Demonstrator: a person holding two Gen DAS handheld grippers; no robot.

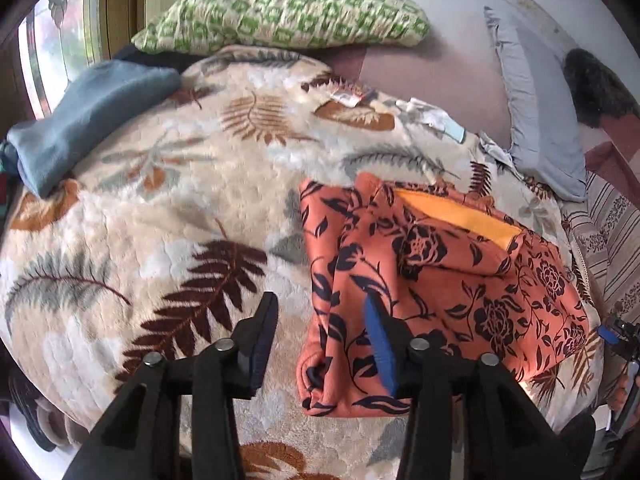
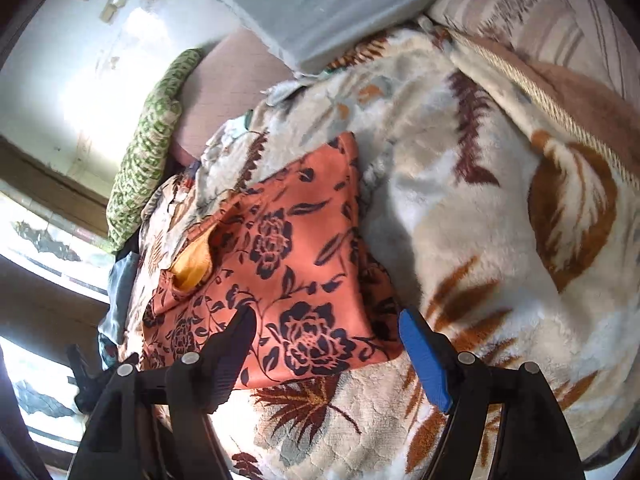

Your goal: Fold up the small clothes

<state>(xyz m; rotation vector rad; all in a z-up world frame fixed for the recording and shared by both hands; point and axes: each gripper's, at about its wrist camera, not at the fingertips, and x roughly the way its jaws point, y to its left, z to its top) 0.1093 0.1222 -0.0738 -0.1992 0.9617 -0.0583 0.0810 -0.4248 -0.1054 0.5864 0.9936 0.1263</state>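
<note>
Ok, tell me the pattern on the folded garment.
Orange garment with dark navy roses and leaves; clearest in left wrist view.

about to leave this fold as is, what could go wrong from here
1. The orange floral garment lies folded on a soft, lumpy fleece blanket; it may slump open.
2. Its yellow lining gapes at the top, so the fold looks loose.
3. Both the left gripper and right gripper, open, hover close and could snag it.

Leaf-print blanket [image 1: 160,200] spread wide, green pillow [image 1: 280,16] at its far edge, blue-grey cloth [image 1: 92,120] on its left side, grey pillow [image 1: 536,120] at its right, striped cover [image 1: 612,232] beyond its right edge, window [image 1: 60,40] behind its left
</note>
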